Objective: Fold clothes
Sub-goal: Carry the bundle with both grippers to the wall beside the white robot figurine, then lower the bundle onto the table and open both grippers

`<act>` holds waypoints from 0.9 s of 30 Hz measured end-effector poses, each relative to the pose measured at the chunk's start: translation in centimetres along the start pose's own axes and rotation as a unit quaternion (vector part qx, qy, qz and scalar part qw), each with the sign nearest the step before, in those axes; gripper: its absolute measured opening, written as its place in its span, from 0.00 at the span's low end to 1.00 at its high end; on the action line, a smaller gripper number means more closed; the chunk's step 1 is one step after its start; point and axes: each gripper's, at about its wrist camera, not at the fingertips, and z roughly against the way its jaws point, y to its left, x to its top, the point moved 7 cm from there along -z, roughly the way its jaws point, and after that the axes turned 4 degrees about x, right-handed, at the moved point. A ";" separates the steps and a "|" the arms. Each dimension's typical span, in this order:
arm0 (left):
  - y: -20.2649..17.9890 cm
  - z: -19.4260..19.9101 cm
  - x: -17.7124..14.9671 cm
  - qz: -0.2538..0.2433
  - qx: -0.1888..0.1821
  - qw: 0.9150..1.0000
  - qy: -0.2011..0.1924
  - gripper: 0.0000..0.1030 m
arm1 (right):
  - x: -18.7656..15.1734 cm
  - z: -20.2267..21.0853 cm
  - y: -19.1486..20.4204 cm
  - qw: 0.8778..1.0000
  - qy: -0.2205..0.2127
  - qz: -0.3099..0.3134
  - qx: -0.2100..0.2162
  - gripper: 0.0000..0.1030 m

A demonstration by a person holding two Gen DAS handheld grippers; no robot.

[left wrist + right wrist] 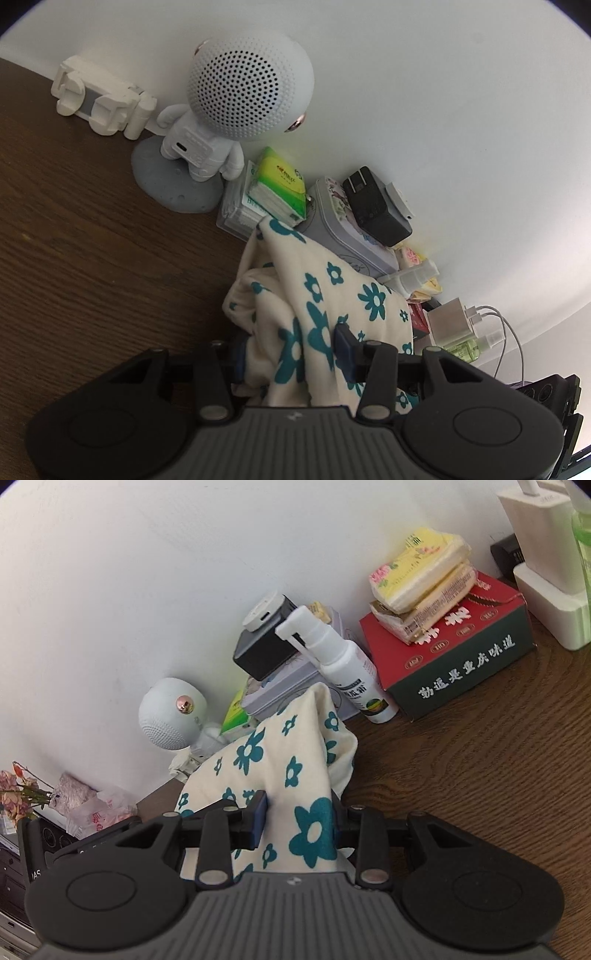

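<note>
While clamped: both hand-held grippers, cloth (317, 295).

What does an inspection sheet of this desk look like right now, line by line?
Surface: brown wooden desk, bare at the near side.
Job's things: flowered cloth, bunched and lifted.
Clutter: speaker figure, tissue pack, tin, black charger, spray bottle, red box.
Grippers: left gripper and right gripper, jaws shut on the cloth.
Cables: white cables from a plug.
Surroundings: white wall.
</note>
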 end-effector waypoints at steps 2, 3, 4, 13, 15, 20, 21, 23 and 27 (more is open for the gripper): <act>-0.1 -0.1 0.2 -0.003 0.005 1.000 -0.004 0.43 | 0.2 -0.3 -0.1 1.000 -0.006 0.003 -0.001 0.30; -0.2 0.0 0.3 -0.010 0.009 1.000 -0.006 0.44 | 0.4 0.2 0.4 1.000 -0.013 0.016 -0.006 0.31; -0.3 0.3 0.3 -0.020 0.015 1.000 -0.008 0.46 | 0.6 0.6 0.9 0.999 -0.019 0.028 -0.011 0.31; -4.2 6.1 1.6 -0.164 0.070 0.979 -0.099 0.57 | 2.6 4.8 5.1 0.987 -0.082 0.130 -0.042 0.43; -5.3 5.9 1.7 -0.179 0.063 0.977 -0.097 0.22 | 2.9 4.1 5.7 0.987 -0.077 0.135 -0.034 0.27; -5.1 2.4 0.3 -0.190 0.095 0.975 -0.071 0.09 | 2.2 0.2 5.3 0.988 -0.047 0.135 -0.051 0.13; -4.6 1.8 0.2 -0.181 0.099 0.976 -0.068 0.09 | 2.1 -0.4 4.9 0.988 -0.047 0.134 -0.056 0.13; -3.9 1.0 0.1 -0.164 0.098 0.979 -0.067 0.09 | 1.8 -1.6 4.1 0.988 -0.048 0.132 -0.066 0.12; -3.6 0.7 0.6 -0.156 0.104 0.980 -0.061 0.10 | 1.7 -2.3 3.9 0.987 -0.047 0.133 -0.072 0.11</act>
